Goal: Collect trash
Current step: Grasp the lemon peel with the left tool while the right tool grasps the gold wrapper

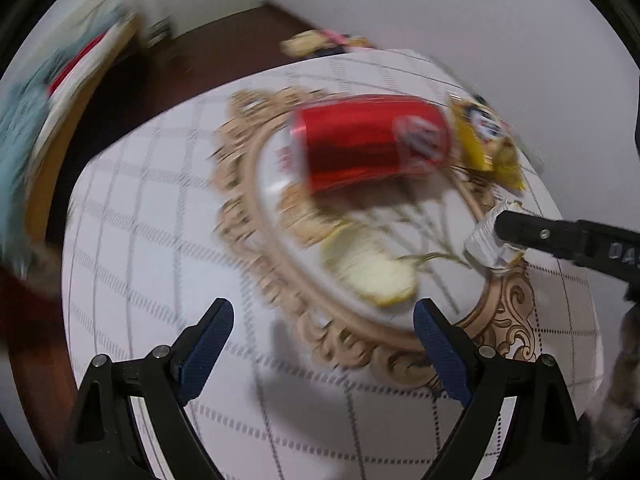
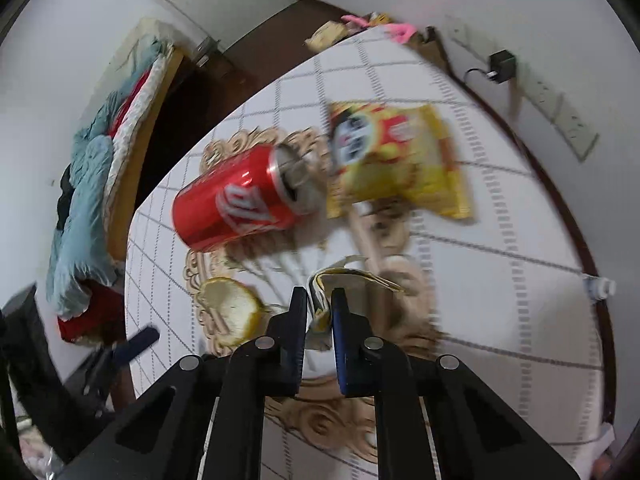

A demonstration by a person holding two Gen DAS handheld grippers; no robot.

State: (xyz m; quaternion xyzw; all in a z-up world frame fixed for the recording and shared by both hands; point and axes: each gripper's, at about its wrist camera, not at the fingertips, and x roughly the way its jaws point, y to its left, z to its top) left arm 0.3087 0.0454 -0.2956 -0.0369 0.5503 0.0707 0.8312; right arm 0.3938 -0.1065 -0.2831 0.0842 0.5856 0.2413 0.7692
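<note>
- the right gripper (image 2: 319, 312) is pressed together on a crumpled wrapper (image 2: 320, 300), a small white-and-yellow scrap sitting on the near edge of the placemat (image 2: 320, 412); the pinch looks firm, so lifting it away seems the next step.
- the left gripper (image 1: 323, 336) is spread wide with nothing between its fingers, hovering over the mat's near rim.
- straight ahead of the left gripper, just beyond its tips, lies a peel (image 1: 370, 268): pale, curved, yellow at the edge, flat on the mat. the left hand is clearly the nearer one for it.
- further on lies a red can (image 1: 368, 140) on its side, long axis running across the left gripper's view, open end toward the yellow bag (image 1: 486, 136) it touches.
- the bag is crinkled and flat, half off the mat on the checked cloth (image 1: 160, 240).
</note>
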